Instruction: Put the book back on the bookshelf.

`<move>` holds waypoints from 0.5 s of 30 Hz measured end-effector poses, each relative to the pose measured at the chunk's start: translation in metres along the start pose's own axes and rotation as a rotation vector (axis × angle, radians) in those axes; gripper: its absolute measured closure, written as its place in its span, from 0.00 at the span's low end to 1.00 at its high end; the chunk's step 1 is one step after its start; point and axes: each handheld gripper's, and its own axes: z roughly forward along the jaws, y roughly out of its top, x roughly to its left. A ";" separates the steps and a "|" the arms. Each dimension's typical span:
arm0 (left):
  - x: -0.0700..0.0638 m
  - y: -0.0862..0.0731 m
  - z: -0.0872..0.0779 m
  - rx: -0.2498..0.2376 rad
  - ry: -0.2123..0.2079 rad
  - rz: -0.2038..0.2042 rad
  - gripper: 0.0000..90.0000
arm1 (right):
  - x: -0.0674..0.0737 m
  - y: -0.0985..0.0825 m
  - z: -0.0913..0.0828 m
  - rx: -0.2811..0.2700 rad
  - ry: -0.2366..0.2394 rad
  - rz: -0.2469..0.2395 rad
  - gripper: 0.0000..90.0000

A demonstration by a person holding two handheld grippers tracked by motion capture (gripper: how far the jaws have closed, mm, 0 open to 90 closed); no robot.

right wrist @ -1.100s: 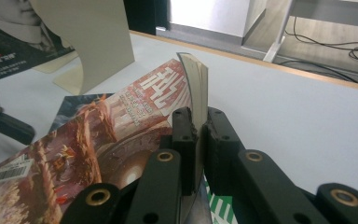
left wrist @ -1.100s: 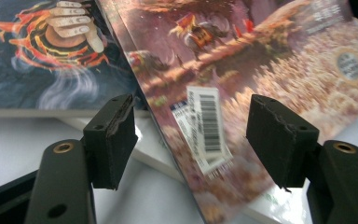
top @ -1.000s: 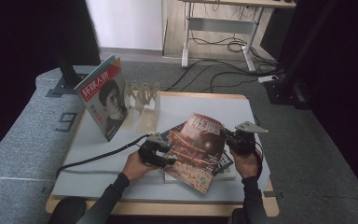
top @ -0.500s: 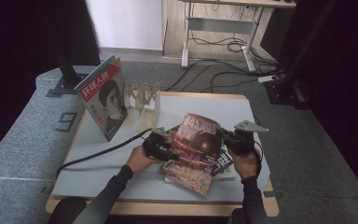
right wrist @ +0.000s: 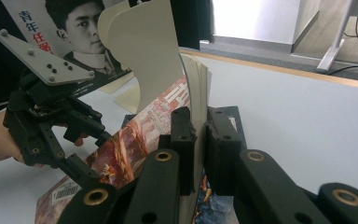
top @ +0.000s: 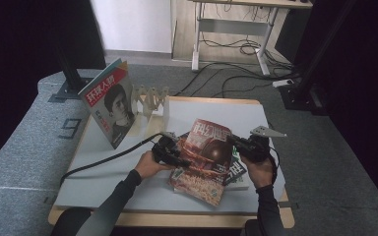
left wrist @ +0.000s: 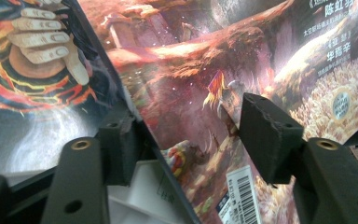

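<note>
Your right gripper point(top: 240, 145) is clamped on the right edge of the glossy red magazine point(top: 207, 150), its black pads pinching a thin sheaf of cream pages that curl upward and fan out in the right gripper view. Your left gripper point(top: 173, 153) sits astride the magazine's left edge, and its jaws have just been closing; in the left gripper view the slick printed cover with its barcode runs between the two matte, blocky pads point(left wrist: 266, 134), but there's a gap on the right side, so they aren't pressing yet. The magazine is lifted and tilted above a small stack of other magazines point(top: 236, 172) near the front right of the white tabletop point(top: 103, 167). Over by the back left corner, a portrait-cover magazine point(top: 109, 105) leans upright against a pale zigzag rack point(top: 151, 100). There's bare white surface along the left front and along the back right edge, with the wooden rim showing all round.
</note>
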 end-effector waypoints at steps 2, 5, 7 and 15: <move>-0.002 0.000 -0.002 0.012 0.007 0.001 0.48 | 0.000 0.000 0.000 0.001 0.007 0.002 0.91; -0.004 0.000 -0.005 0.030 0.008 0.008 0.52 | 0.000 0.000 0.000 0.001 0.017 0.005 0.91; -0.007 0.000 -0.009 0.037 0.015 0.015 0.55 | 0.000 0.000 0.000 -0.001 0.025 0.009 0.91; -0.013 -0.005 -0.026 0.004 -0.030 0.040 0.75 | 0.004 0.005 0.002 -0.002 0.051 0.009 0.91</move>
